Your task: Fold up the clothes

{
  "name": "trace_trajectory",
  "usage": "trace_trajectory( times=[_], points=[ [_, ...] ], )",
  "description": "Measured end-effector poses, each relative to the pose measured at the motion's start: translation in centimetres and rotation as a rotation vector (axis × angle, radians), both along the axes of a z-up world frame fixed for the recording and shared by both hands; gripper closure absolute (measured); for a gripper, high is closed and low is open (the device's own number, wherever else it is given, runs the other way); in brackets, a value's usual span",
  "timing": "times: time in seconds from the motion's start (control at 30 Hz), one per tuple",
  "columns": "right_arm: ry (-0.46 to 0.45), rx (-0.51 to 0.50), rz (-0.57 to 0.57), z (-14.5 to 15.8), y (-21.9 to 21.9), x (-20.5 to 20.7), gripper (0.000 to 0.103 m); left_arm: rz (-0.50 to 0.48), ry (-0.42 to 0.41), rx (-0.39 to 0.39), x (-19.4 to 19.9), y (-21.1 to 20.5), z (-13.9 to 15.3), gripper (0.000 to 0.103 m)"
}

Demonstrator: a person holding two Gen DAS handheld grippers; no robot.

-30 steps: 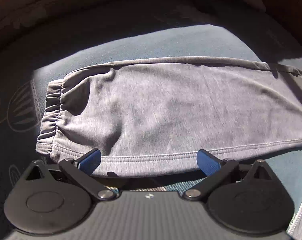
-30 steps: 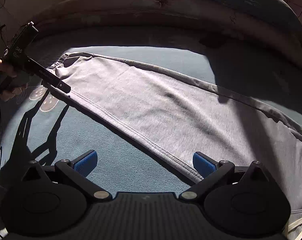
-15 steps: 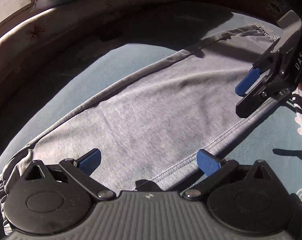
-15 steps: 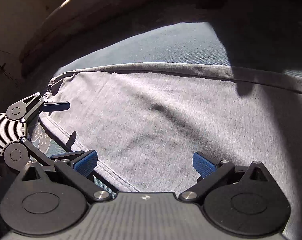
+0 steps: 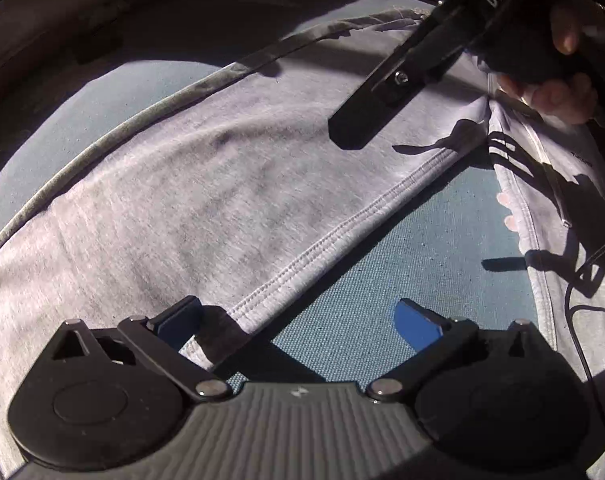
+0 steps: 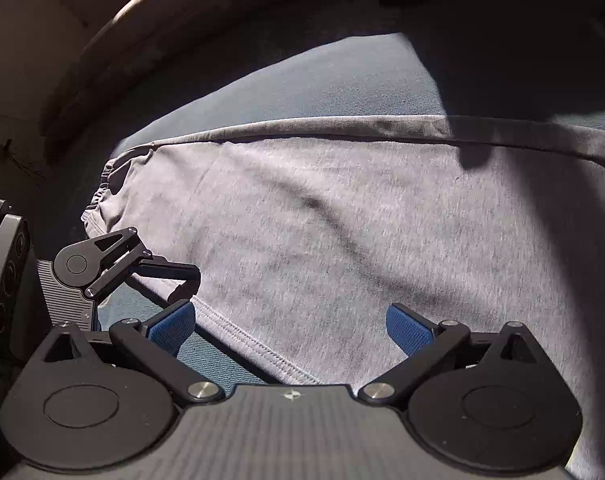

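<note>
Grey trousers (image 5: 206, 200) lie flat across the blue cushion (image 5: 382, 300), centre frame. Within 1 second both grippers have swung to the stitched hem: left gripper (image 5: 298, 316) and right gripper (image 6: 290, 324) straddle it, jaws apart, ready to pinch.

garment (image 5: 230, 208): grey matt knit cloth | cover (image 5: 342, 328): blue coarse-woven cloth
</note>
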State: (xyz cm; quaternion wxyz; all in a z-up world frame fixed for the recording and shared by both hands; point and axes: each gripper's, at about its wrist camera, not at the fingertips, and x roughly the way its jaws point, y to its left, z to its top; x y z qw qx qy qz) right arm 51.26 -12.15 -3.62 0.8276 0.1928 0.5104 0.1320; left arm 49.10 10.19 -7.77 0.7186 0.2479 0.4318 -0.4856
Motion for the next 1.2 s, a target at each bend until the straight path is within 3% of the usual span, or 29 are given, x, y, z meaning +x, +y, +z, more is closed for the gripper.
trace_trajectory(
  times=[0.17,0.3,0.43,0.53,0.6,0.73,0.8,0.9,1.03,1.2],
  points=[
    [-0.033,0.042,0.055,-1.4,2.4,1.1,0.000,0.019,0.022,0.051,-0.6,1.9,0.6,0.001],
    [0.007,0.028,0.057,-3.0,4.6,0.7,0.000,0.031,-0.009,0.048,-0.6,2.3,2.0,0.001],
    [0.064,0.037,0.176,-2.0,4.9,-0.4,0.000,0.084,-0.042,0.034,-0.2,2.8,2.5,0.001],
    [0.015,-0.040,0.123,0.0,2.2,0.4,0.000,0.144,-0.056,0.025,0.0,3.6,2.7,0.001],
    [-0.003,-0.143,0.038,0.6,-0.3,2.1,0.000,0.214,-0.065,0.026,0.2,4.1,2.6,0.001],
    [-0.013,-0.393,-0.130,-1.1,-4.7,5.7,0.000,0.273,-0.065,0.021,0.0,5.0,2.7,0.001],
    [0.004,-0.441,-0.162,-2.3,-6.2,7.0,0.000,0.282,-0.065,0.020,0.0,5.2,2.8,0.001],
    [0.008,-0.444,-0.194,-3.8,-7.4,8.4,0.000,0.320,-0.036,0.020,0.4,5.4,2.5,0.001],
    [0.003,-0.399,-0.211,-1.8,-7.4,7.8,0.000,0.359,-0.060,-0.006,0.9,5.4,3.3,0.001],
    [-0.002,-0.350,-0.225,0.4,-5.3,1.8,0.000,0.372,-0.111,-0.019,2.8,5.0,3.3,0.001]
  ],
)
